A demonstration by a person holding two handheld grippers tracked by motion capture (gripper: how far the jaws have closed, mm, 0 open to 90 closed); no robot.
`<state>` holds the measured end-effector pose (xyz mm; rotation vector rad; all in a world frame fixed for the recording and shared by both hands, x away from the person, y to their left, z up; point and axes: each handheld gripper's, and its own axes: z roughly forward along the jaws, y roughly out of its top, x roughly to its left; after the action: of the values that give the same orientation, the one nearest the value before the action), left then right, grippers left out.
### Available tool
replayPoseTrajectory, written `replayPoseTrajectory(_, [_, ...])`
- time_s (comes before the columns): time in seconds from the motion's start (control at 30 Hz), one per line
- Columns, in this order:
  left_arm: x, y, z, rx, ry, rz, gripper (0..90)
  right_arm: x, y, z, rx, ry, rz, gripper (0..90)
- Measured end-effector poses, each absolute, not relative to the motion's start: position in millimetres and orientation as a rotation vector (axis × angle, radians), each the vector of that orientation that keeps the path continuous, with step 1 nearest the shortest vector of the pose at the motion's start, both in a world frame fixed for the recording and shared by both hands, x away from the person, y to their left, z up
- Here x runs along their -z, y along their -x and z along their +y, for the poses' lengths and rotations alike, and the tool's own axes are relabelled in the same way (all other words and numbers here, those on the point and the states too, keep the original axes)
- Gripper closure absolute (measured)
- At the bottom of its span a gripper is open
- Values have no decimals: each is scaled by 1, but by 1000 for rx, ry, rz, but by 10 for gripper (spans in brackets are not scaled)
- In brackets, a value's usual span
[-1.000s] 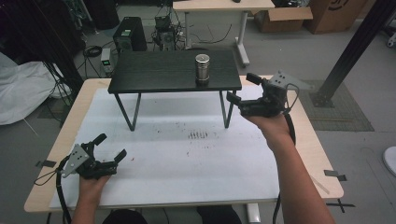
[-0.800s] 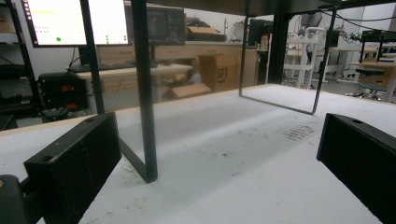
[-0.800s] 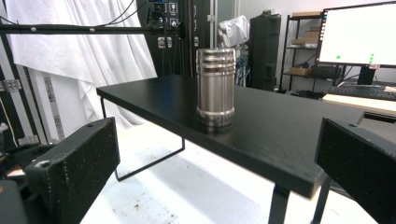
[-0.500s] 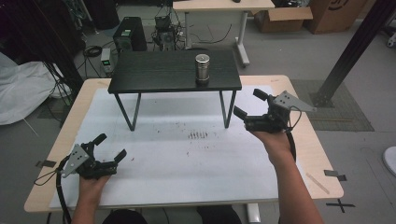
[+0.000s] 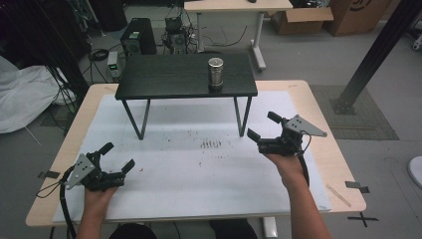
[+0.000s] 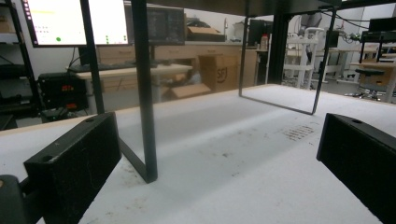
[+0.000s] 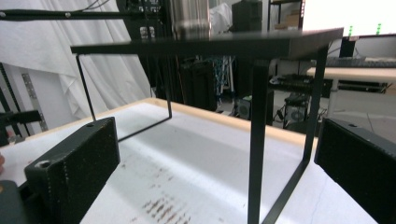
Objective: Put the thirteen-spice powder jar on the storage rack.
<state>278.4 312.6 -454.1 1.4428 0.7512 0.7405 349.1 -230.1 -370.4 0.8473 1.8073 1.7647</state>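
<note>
High view: a metal canister [image 5: 215, 72] stands upright on the right half of a small black shelf table [image 5: 164, 77], which rests on the white-covered worktable [image 5: 308, 99]. Left gripper [image 5: 117, 161] sits low at the near left, jaws spread wide, holding nothing. Right gripper [image 5: 263, 126] hovers beside the shelf's right front leg [image 5: 242, 116], jaws likewise wide apart and empty.
</note>
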Motion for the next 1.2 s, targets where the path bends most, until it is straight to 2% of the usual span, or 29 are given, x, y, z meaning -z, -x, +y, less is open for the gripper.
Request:
replayPoseTrajectory(0.23, [454, -278, 313, -741, -1443, 751, 2, 393, -346, -228, -1751, -870, 1817, 0])
replayPoseTrajectory(1.2, [454, -279, 313, -741, -1443, 751, 2, 446, -344, -219, -1727, -916, 1813, 0])
